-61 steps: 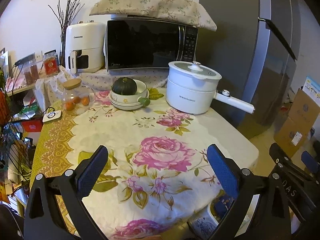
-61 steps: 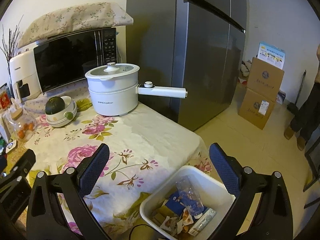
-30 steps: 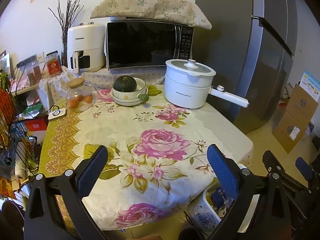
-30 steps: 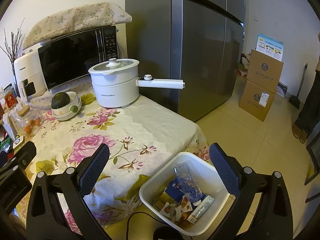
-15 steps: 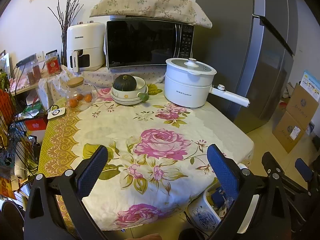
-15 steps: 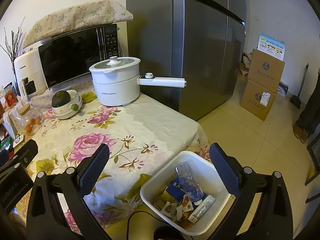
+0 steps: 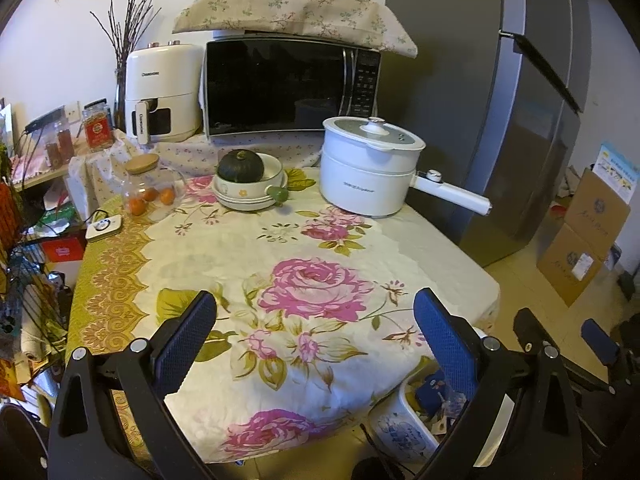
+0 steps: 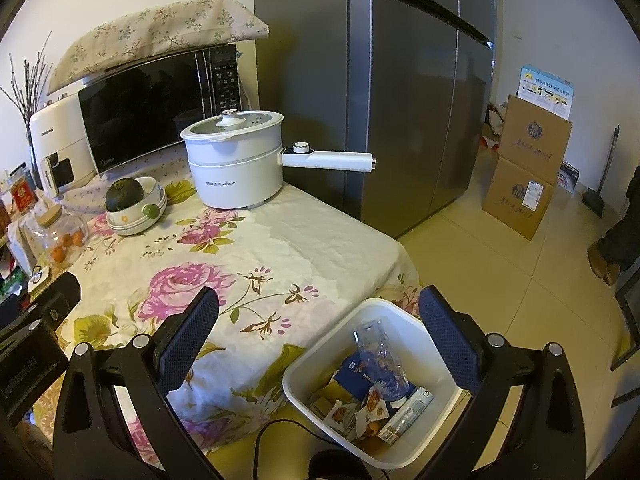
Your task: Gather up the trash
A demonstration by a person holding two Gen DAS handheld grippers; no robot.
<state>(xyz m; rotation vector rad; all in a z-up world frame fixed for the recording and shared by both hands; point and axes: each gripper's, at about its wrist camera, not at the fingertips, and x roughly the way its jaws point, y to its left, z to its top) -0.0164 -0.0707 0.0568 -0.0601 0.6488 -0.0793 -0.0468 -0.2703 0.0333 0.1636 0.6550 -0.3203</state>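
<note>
— What have you got on the left side?

— My left gripper [image 7: 316, 320] hangs over the near part of the table, above the floral tablecloth [image 7: 312, 252], with its jaws spread wide and nothing between them. At the far end of the cloth I see a white electric pot [image 7: 370, 166] with its long handle pointing right, a stack of bowls [image 7: 250, 192] with a dark green squash [image 7: 241, 165] sitting in the top one, and a glass jar [image 7: 150, 192] holding small oranges. Behind those stand a microwave [image 7: 292, 86] under a flowered cover and a white air fryer [image 7: 162, 92].

— And the right?

— My right gripper [image 8: 318, 324] is also wide open and empty, held above the table's near right corner and the bin. A grey refrigerator [image 8: 400, 80] stands just behind the table, and two stacked cardboard boxes [image 8: 524, 168] sit on the tiled floor further right.

— Where is the trash?

— In the white trash bin [image 8: 320, 360] on the floor, just beside the table's corner. Inside I can make out a crushed clear plastic bottle [image 8: 380, 354], a tube [image 8: 406, 410] and assorted wrappers [image 8: 348, 408]. From the left camera only the bin's edge [image 7: 400, 430] shows, partly behind my right-hand finger.
</note>
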